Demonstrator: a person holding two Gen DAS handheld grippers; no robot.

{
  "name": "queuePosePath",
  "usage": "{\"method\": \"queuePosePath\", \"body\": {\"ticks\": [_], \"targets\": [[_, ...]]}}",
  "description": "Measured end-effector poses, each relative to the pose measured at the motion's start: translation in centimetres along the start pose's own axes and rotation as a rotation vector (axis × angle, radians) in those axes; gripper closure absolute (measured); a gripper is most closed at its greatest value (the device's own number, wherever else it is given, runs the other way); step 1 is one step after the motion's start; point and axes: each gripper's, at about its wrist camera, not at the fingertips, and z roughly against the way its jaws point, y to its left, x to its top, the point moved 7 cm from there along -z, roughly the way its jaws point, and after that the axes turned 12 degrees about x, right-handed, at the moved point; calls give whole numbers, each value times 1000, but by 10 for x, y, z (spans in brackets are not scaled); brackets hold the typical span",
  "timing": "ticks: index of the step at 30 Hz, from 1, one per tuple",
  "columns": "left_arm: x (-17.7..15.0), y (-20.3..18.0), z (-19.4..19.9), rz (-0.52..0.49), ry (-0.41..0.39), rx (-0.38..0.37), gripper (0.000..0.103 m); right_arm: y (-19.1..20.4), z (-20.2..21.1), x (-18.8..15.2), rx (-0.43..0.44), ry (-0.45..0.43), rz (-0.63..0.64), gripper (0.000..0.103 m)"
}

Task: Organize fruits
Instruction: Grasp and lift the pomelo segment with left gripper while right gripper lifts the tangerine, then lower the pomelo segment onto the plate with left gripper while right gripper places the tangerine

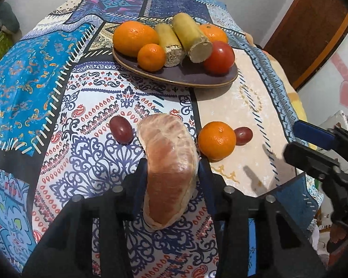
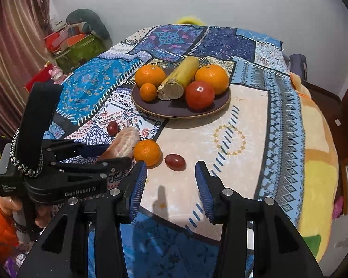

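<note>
My left gripper (image 1: 171,164) is shut on a peeled pomelo wedge (image 1: 168,162) and holds it just above the tablecloth; the wedge also shows in the right wrist view (image 2: 125,143). A brown plate (image 1: 192,76) farther back holds oranges, two sugarcane pieces (image 1: 190,39) and a tomato (image 1: 219,56). A small mandarin (image 1: 217,140) and two red grapes (image 1: 121,128) (image 1: 243,135) lie on the cloth. My right gripper (image 2: 171,173) is open and empty, just short of one grape (image 2: 175,162) and the mandarin (image 2: 147,152).
A patchwork cloth (image 2: 243,127) covers the round table. Boxes and a cushion (image 2: 81,39) stand by the wall at the far left. A yellow blanket (image 2: 317,162) hangs at the right edge. A wooden door (image 1: 308,30) is at the right.
</note>
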Motion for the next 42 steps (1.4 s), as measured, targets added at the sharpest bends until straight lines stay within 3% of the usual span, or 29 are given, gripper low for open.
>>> {"method": "queuePosePath", "body": {"ticks": [8, 15, 22, 27, 36, 42], "targets": [[-5, 21, 26, 24, -55, 1, 61, 13, -21, 4, 19, 36, 43, 63], [2, 41, 52, 26, -133, 44, 61, 18, -40, 9, 33, 60, 61, 63], [3, 53, 52, 50, -137, 39, 61, 22, -58, 10, 40, 102, 85, 63], [4, 55, 50, 56, -139, 36, 61, 20, -68, 8, -2, 128, 115, 63], [14, 52, 54, 62, -158, 26, 61, 14, -67, 9, 17, 126, 105, 68], [26, 50, 58, 62, -179, 26, 61, 7, -52, 17, 38, 62, 46, 69]]}}
